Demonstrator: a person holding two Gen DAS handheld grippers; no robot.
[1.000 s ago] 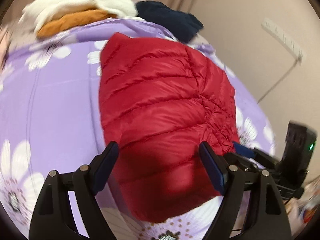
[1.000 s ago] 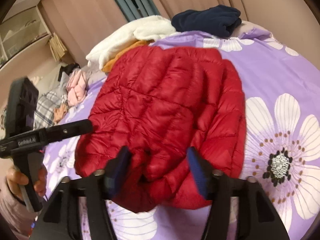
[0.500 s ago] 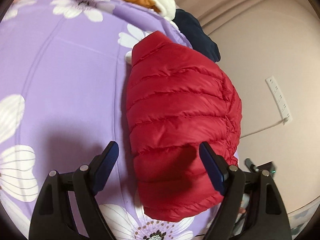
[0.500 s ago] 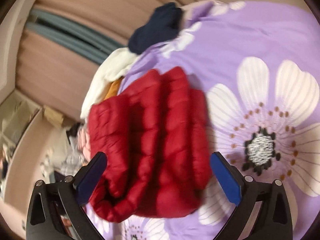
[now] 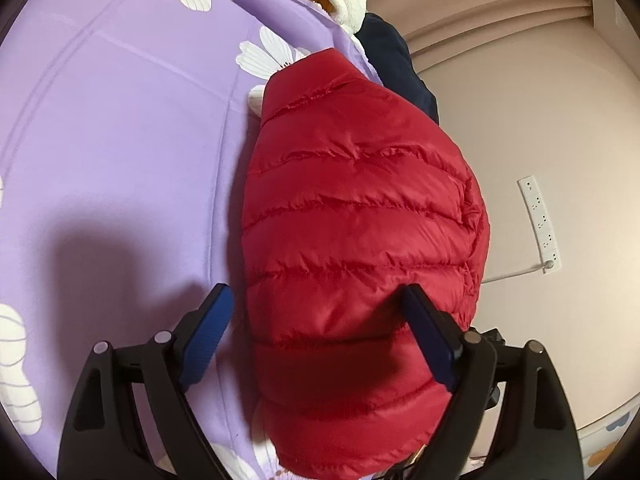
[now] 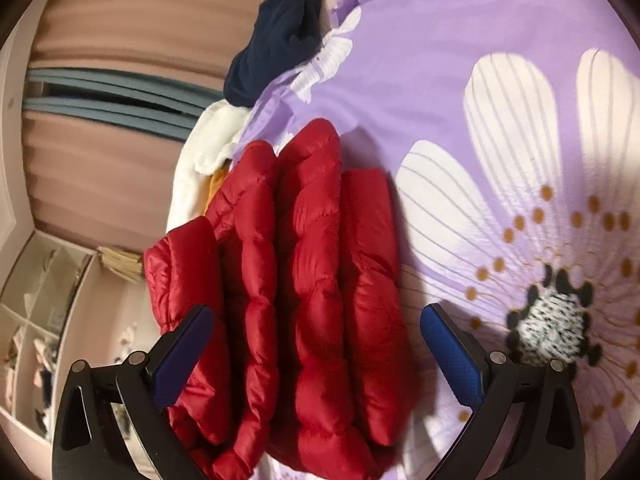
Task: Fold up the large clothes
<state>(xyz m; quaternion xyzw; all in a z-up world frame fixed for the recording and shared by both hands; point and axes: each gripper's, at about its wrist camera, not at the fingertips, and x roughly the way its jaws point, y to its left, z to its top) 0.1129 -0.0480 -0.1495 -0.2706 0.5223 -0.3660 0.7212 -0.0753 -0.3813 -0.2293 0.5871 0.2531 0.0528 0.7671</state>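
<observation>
A bed with a purple flowered cover (image 5: 120, 160) carries the red puffer jacket (image 5: 360, 240) near its edge, already folded into a thick bundle. Left gripper (image 5: 318, 334) and right gripper (image 6: 316, 354) have just spread their jaws, pinching nothing; maybe a last tidy remains.

Both grippers (image 5: 316, 328) (image 6: 316, 344): blk frames; blue ribbed pads; silver pivot screws

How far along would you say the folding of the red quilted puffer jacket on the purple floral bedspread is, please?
Done: the red quilted puffer jacket lies doubled into a compact bundle on the purple floral bedspread.

In hand: nothing is gripped. The left gripper and right gripper both straddle the bundle with jaws open, having just been opening.

Left: perhaps one more fold or moving it; the white, orange and navy clothes wait behind.
</observation>
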